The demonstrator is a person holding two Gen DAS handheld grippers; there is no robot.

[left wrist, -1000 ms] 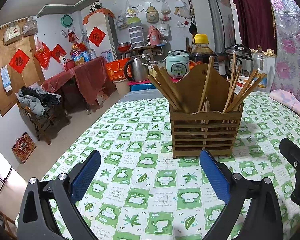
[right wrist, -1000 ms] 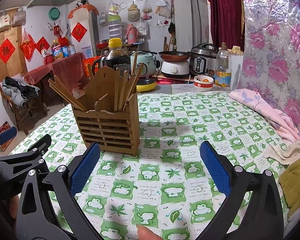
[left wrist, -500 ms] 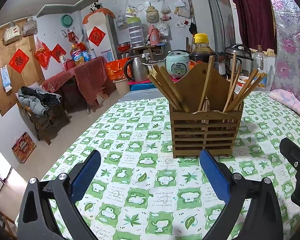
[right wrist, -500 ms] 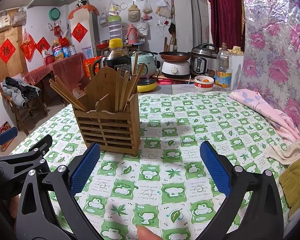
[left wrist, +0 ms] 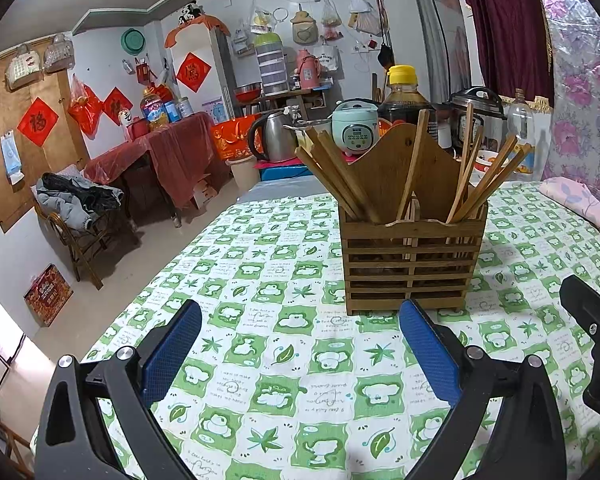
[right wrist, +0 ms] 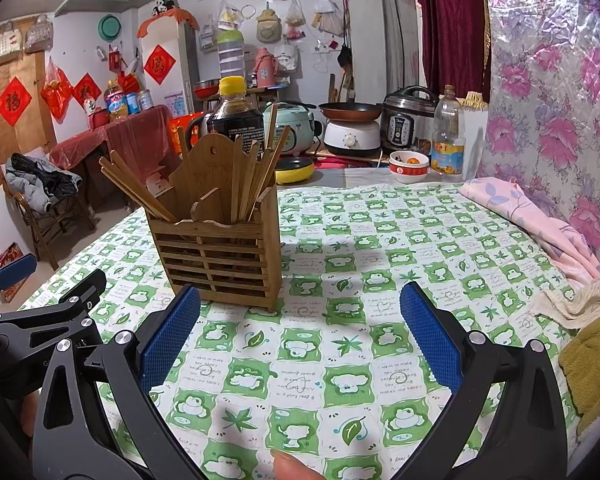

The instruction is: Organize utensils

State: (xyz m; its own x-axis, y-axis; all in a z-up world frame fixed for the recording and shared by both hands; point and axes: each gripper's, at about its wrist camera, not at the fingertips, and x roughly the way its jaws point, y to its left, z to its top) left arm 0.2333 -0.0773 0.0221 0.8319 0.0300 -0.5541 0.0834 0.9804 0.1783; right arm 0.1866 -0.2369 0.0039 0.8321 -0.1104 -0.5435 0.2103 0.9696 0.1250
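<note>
A slatted wooden utensil holder [left wrist: 410, 256] stands upright on the table's green-and-white cloth [left wrist: 284, 360]. Several wooden chopsticks [left wrist: 342, 178] lean out of both its compartments. It also shows in the right wrist view [right wrist: 224, 258], with its chopsticks [right wrist: 138, 188]. My left gripper [left wrist: 300, 354] is open and empty, low over the cloth, just in front of the holder. My right gripper [right wrist: 300, 340] is open and empty, in front of and to the right of the holder. The left gripper's body [right wrist: 40, 320] shows at the right wrist view's left edge.
A dark sauce bottle [left wrist: 404, 96] stands right behind the holder. Rice cookers [right wrist: 410, 120], a pan [right wrist: 350, 112], a bowl [right wrist: 409, 166] and an oil bottle [right wrist: 447, 140] line the far side. A pink cloth [right wrist: 540, 220] lies at the table's right edge. A fingertip [right wrist: 292, 464] shows at the bottom.
</note>
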